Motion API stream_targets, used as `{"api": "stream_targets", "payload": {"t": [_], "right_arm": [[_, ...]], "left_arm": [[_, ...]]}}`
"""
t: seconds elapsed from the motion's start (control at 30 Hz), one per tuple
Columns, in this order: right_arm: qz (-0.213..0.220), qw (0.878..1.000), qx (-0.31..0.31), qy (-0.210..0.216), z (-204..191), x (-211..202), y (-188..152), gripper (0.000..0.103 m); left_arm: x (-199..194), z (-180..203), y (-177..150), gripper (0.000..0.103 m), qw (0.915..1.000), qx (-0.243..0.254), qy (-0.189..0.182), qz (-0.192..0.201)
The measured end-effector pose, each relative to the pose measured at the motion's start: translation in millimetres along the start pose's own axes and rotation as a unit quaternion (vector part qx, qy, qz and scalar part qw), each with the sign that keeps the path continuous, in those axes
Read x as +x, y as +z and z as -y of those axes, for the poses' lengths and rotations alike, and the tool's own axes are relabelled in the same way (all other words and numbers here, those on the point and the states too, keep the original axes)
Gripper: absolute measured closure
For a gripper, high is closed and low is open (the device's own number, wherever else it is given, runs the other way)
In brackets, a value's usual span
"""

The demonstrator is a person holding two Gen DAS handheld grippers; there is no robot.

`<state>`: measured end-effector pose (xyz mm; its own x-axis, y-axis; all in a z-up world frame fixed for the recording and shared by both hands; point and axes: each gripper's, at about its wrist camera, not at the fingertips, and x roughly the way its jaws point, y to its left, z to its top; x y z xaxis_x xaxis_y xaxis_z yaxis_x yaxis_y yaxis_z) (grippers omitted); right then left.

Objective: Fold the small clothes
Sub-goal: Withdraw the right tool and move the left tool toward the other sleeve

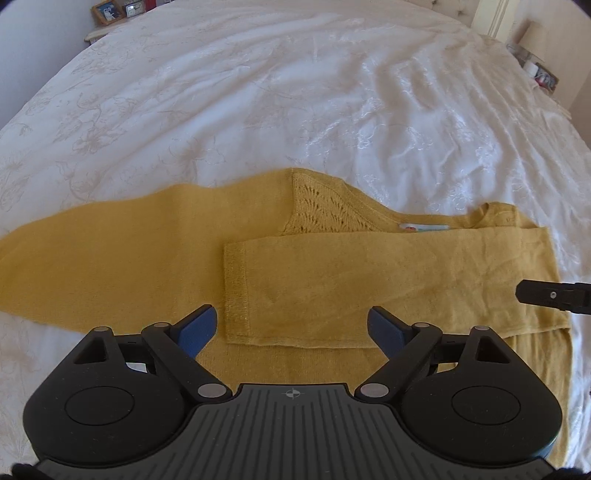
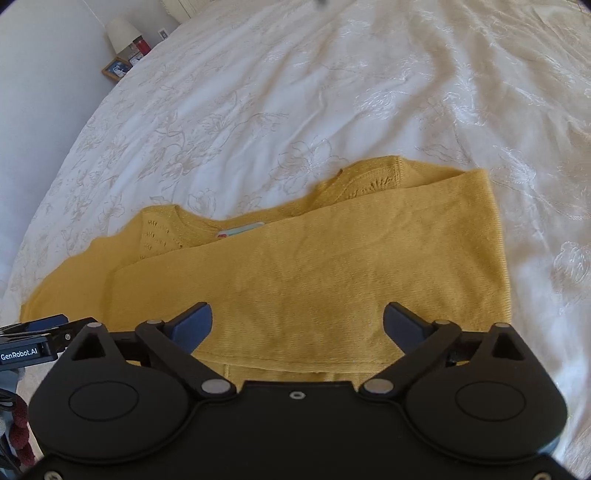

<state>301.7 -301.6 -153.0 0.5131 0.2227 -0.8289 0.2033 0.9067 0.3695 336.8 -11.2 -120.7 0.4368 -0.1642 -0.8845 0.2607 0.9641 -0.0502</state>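
Note:
A mustard-yellow knitted sweater (image 1: 332,280) lies flat on the white bedspread (image 1: 258,110). One sleeve is folded across its chest, its ribbed cuff (image 1: 234,291) just left of centre in the left wrist view. The other sleeve (image 1: 92,258) stretches out to the left. A neck label (image 1: 424,228) shows above the folded sleeve. My left gripper (image 1: 291,325) hovers open over the cuff end, nothing between its blue pads. My right gripper (image 2: 297,321) stands open above the sweater (image 2: 314,273), holding nothing. Its tip (image 1: 550,295) enters the left wrist view at the right edge.
The embroidered bedspread (image 2: 332,92) stretches far beyond the sweater, with wrinkles toward the right. At the bed's far side sit a lamp (image 2: 122,33) and picture frames (image 1: 107,11). The left gripper's body (image 2: 33,339) shows at the lower left of the right wrist view.

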Motion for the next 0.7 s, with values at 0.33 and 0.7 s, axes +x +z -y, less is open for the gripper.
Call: {"api": "stream_targets", "payload": {"t": [0.33,0.7], "right_arm": [[-0.053,0.993,0.036,-0.096,73,15,-9,0.001],[-0.060,0.983,0.098,-0.141,117,7,-21,0.001]], "left_arm": [[43,10,-3,0.013,0.9985,0.003,0.014,-0.052],[71,-6,-13,0.000,0.9962,-0.014,0.020,-0.083]]}}
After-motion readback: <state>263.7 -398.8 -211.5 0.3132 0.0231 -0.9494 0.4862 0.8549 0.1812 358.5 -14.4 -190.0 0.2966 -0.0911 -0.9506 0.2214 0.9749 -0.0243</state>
